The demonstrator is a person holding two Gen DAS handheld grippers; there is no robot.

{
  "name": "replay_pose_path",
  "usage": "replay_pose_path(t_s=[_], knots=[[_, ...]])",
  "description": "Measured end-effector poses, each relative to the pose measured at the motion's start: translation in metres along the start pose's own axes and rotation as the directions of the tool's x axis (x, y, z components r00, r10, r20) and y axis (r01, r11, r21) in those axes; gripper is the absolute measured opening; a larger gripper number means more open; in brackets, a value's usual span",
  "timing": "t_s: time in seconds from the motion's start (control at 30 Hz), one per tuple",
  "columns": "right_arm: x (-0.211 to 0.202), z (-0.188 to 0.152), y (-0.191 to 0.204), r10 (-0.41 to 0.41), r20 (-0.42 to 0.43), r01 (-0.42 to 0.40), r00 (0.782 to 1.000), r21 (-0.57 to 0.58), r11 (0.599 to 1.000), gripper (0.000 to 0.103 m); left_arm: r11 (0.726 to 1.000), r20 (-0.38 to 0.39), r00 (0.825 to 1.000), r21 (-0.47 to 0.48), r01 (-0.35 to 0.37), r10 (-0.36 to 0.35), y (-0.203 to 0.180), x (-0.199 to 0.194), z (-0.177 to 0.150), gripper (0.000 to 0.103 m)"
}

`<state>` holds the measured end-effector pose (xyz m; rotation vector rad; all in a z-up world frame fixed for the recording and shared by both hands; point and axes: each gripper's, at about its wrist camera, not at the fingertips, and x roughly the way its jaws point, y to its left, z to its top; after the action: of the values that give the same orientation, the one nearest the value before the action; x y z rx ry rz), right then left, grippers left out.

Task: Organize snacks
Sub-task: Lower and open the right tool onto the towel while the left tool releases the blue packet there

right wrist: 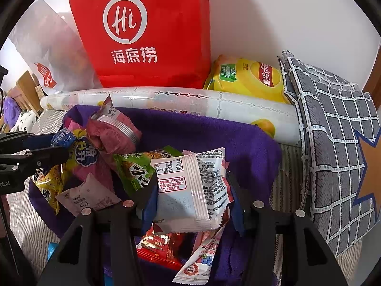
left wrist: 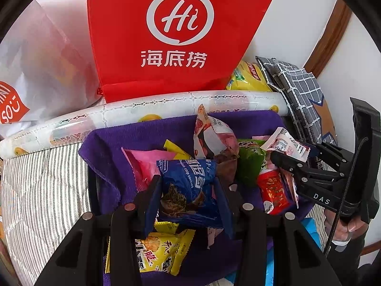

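Note:
A pile of snack packets lies on a purple towel [left wrist: 112,147] lining a container. My left gripper [left wrist: 189,188] is shut on a blue chocolate chip cookie packet [left wrist: 190,178], held above a yellow snack packet [left wrist: 157,252]. My right gripper [right wrist: 193,190] is shut on a white and pink packet [right wrist: 188,186], its printed back facing the camera; it also shows in the left wrist view [left wrist: 285,145] at the right. Under it lie a red packet [right wrist: 159,245] and a blueberry stick packet [right wrist: 202,257]. A green packet [right wrist: 135,166] and a pink packet [right wrist: 112,131] lie further left.
A red Haidilao bag [left wrist: 171,31] stands against the wall behind a rolled plastic sheet [left wrist: 166,104]. A yellow Lay's chip bag [right wrist: 250,78] and a grey checked cushion [right wrist: 333,131] sit at the right. A white bag [left wrist: 35,71] is at the left. Striped fabric [left wrist: 42,186] surrounds the container.

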<state>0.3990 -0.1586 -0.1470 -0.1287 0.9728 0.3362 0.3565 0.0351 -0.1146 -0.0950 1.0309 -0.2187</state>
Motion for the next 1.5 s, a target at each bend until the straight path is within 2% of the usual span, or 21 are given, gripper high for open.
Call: replay_pose_path(t_s=[0.57, 0.73, 1.07, 1.33, 1.5], knots=[[0.007, -0.002, 0.005, 0.011, -0.028, -0.012, 1.0, -0.019, 1.0, 0.056, 1.0, -0.005, 1.0, -0.001, 0.0, 0.0, -0.001, 0.002, 0.0, 0.043], [0.004, -0.004, 0.009, 0.028, -0.006, -0.029, 1.0, -0.029, 0.999, 0.065, 1.0, -0.005, 1.0, 0.001, 0.001, -0.001, 0.0, 0.002, -0.001, 0.043], [-0.014, -0.003, 0.008, 0.018, 0.042, -0.017, 0.999, -0.023, 1.0, 0.067, 1.0, -0.013, 1.0, -0.007, 0.002, -0.002, 0.0, 0.002, -0.001, 0.044], [-0.034, -0.001, 0.013, -0.011, 0.088, 0.011, 0.996, -0.002, 1.0, 0.067, 1.0, -0.017, 1.0, -0.015, 0.013, -0.013, 0.0, -0.005, -0.001, 0.057], [-0.049, -0.008, 0.011, -0.027, 0.104, 0.02, 0.994, 0.064, 0.998, 0.067, 1.0, 0.005, 1.0, -0.002, 0.015, -0.015, -0.006, -0.019, -0.001, 0.066]])
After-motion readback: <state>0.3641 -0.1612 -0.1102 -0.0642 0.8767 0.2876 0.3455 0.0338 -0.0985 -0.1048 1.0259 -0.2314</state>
